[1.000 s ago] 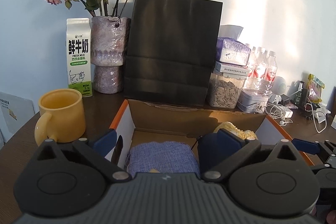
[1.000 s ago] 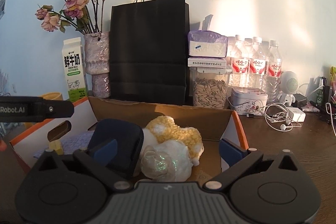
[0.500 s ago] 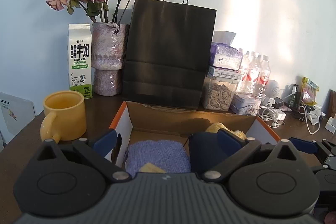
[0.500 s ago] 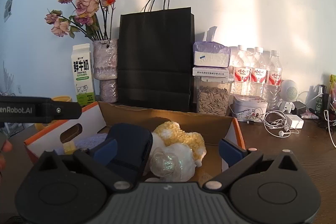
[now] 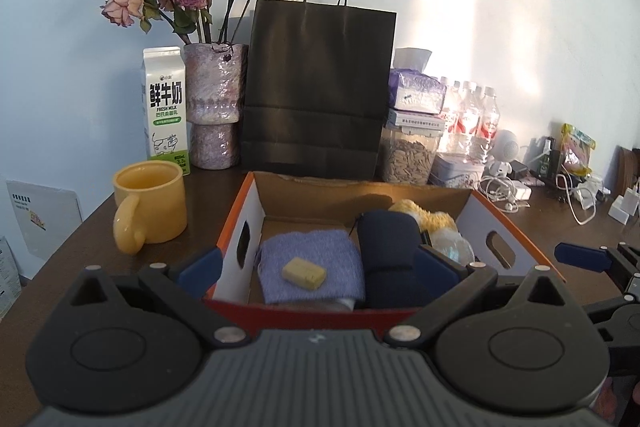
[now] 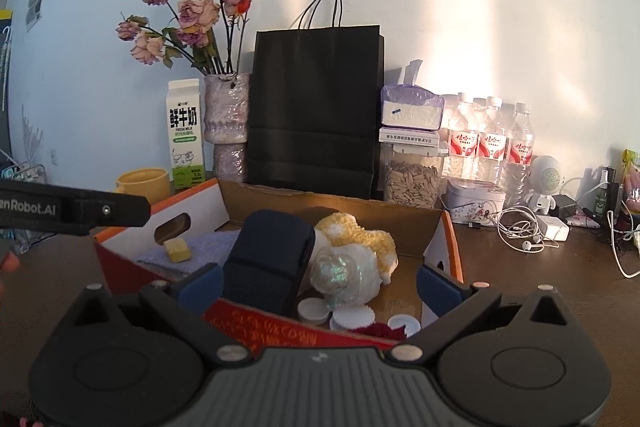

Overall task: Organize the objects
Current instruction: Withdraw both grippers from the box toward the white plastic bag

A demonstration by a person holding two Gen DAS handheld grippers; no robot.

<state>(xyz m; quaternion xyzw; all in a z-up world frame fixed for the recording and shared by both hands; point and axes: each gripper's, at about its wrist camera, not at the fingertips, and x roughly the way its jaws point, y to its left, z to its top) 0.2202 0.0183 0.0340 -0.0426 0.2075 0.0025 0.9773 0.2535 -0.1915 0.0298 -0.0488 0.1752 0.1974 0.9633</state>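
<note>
Cardboard box (image 5: 476,205) with orange edges sits on a dark wooden table (image 5: 72,247), holding a folded blue cloth (image 5: 308,259) with a small yellow block (image 5: 303,272) resting on top, a dark navy roll (image 5: 388,251) beside it, and a yellow-and-white plush toy (image 6: 360,239) toward the box's right side. White bottle caps (image 6: 352,317) lie on the box floor near the front wall. Left gripper (image 5: 318,269) and right gripper (image 6: 318,283) both hover at the near edge of the box with jaws spread wide and nothing between them. Behind the box stand a yellow mug (image 5: 150,205), a milk carton (image 5: 165,107), a vase of dried roses (image 5: 214,107) and a black paper bag (image 5: 316,91).
</note>
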